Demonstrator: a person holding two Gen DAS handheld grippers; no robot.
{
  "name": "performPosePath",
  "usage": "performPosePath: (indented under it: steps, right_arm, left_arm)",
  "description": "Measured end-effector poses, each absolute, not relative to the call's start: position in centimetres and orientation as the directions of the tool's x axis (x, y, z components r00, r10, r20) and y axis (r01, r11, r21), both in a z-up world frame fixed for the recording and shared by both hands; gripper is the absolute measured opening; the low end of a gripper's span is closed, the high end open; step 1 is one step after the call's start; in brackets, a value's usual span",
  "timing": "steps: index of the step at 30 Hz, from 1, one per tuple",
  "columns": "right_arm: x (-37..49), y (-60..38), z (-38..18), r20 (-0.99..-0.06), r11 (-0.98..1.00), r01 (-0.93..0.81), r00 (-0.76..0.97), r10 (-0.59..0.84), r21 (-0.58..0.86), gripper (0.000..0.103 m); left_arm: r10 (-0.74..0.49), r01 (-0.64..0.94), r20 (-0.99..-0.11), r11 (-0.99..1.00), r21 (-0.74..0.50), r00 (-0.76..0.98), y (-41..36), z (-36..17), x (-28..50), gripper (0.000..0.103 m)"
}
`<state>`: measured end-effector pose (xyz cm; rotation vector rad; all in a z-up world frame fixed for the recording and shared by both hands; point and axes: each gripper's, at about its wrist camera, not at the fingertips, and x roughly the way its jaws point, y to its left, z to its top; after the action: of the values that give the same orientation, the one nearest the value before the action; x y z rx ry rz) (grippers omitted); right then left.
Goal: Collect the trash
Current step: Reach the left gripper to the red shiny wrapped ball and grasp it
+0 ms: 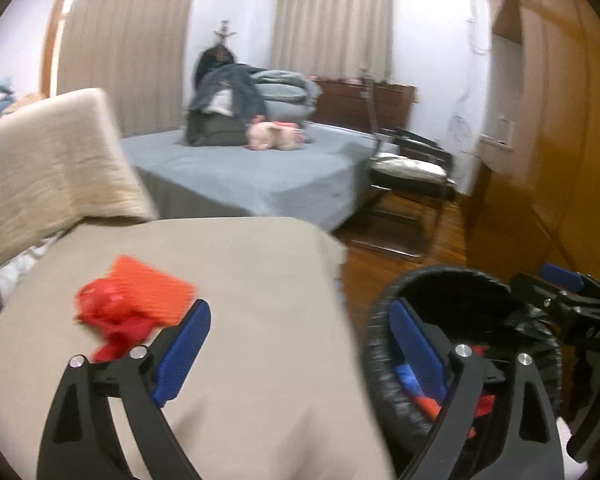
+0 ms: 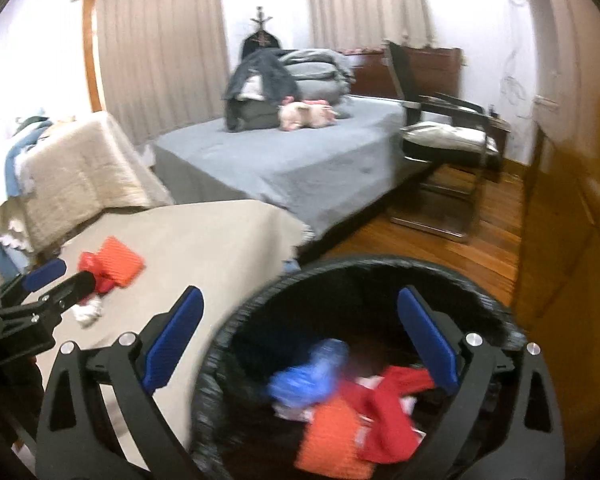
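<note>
A black trash bin (image 2: 380,276) lined with a black bag stands beside the beige-covered table (image 2: 204,248); it holds red, orange and blue wrappers (image 2: 340,412). It also shows in the left wrist view (image 1: 384,344). On the table lie a red and orange wrapper (image 1: 136,304) (image 2: 112,264) and a white crumpled paper (image 2: 86,314). My left gripper (image 1: 300,344) is open and empty, just right of the red wrapper; it also shows in the right wrist view (image 2: 60,276). My right gripper (image 2: 300,340) is open and empty over the bin's near rim.
A grey bed (image 2: 292,160) with folded clothes and a pink plush toy (image 2: 306,114) lies behind the table. A black chair (image 2: 440,136) stands on the wooden floor to the right. Wooden cabinets (image 2: 572,200) line the right side. A cream-covered seat (image 2: 80,176) is at the left.
</note>
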<state>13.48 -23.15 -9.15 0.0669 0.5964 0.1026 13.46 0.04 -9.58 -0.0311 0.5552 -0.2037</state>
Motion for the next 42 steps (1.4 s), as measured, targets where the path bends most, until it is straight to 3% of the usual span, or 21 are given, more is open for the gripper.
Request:
performPosePath:
  steps: [14, 24, 34, 42]
  right_arm:
    - [18.4, -11.3, -10.8, -0.573, 0.963, -0.250, 0.776, 0.264, 0.105, 0.096]
    - [21.3, -7.3, -13.9, -0.612, 0.959, -0.270, 0.746, 0.262, 0.083, 0.096]
    - [26.2, -4.6, -14.3, -0.605, 0.956, -0.288, 0.752, 0.261, 0.054, 0.096]
    - [29.6, -2.6, -14.6, -0.605, 0.951, -0.307, 0.752, 0.262, 0.030, 0.096]
  left_arm:
    - [0.034, -0.071, -0.559, 0.997, -0.043, 0.829, 11.5, -11.7, 13.1, 0.090]
    - [0.057, -0.119, -0.605, 0.991, -0.063, 0.794, 13.8, -14.5, 13.5, 0.090]
    - [0.091, -0.146, -0.567, 0.988, -0.053, 0.819, 16.0, -13.9, 18.2, 0.089]
    - [0.062, -0.115, -0.592, 0.992, -0.053, 0.803, 16.5, -14.9, 23.2, 0.080]
